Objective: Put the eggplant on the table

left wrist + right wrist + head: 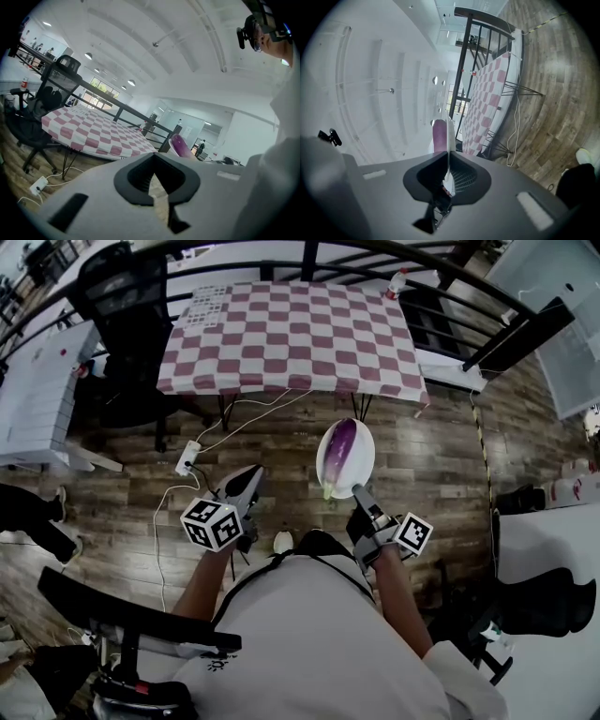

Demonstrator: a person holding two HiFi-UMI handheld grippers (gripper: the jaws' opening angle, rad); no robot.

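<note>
A purple eggplant [342, 451] lies on a white plate [367, 454] held in the air above the wooden floor, short of the checkered table [291, 334]. My right gripper [359, 491] is shut on the plate's near rim. The right gripper view shows that rim edge-on as the plate [449, 140] between the jaws of the right gripper [449, 176], with the eggplant [438, 138] behind it. My left gripper [251, 474] hangs to the left, shut and holding nothing. From the left gripper [157, 180] I see the eggplant [180, 144] to the right.
A black office chair [131, 306] stands left of the table. A power strip [187, 457] with white cables lies on the floor before it. A bottle [397, 282] stands at the table's far right corner. White tables flank both sides [37, 390], [553, 549].
</note>
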